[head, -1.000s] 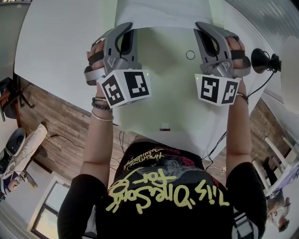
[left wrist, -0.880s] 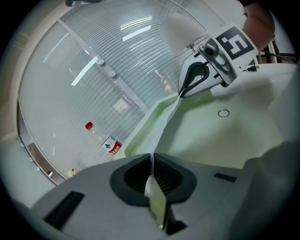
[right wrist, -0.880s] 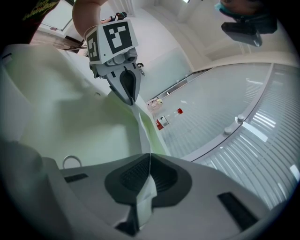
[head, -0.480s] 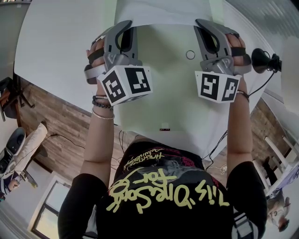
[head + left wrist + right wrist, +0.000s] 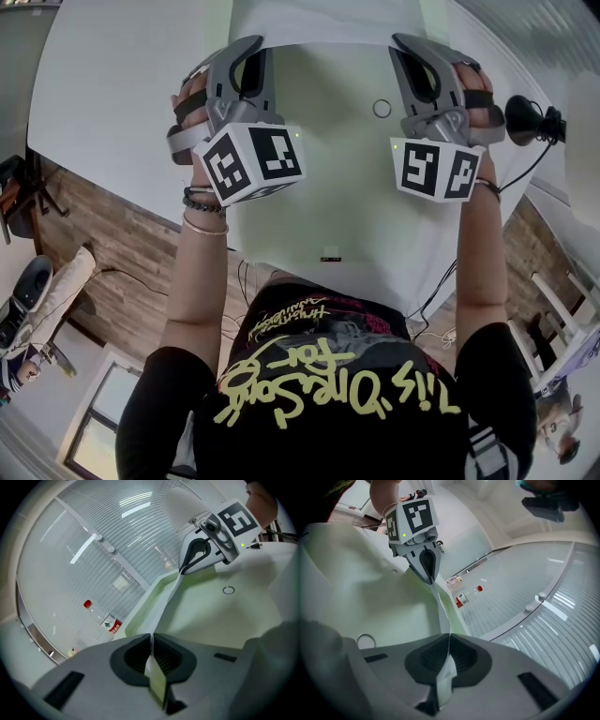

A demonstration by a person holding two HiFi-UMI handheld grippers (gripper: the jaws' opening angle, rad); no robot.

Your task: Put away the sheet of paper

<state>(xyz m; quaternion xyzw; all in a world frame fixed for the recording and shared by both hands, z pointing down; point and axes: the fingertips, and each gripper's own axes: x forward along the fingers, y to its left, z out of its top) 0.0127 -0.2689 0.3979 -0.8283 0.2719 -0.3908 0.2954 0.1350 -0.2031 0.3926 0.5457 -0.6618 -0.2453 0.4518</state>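
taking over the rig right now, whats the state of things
Left gripper: shut on one edge of the sheet of paper.
Right gripper: shut on the same edge, so the edge runs between the two grippers.
Where things are: the held edge is raised above the pale green surface on the white table; the rest of the sheet extends away from you. A small ring lies on the green surface near the right gripper.
Done: sheet gripped with both grippers.
Left: carry it off and put it away. No storage spot shows in any view, so find that first.
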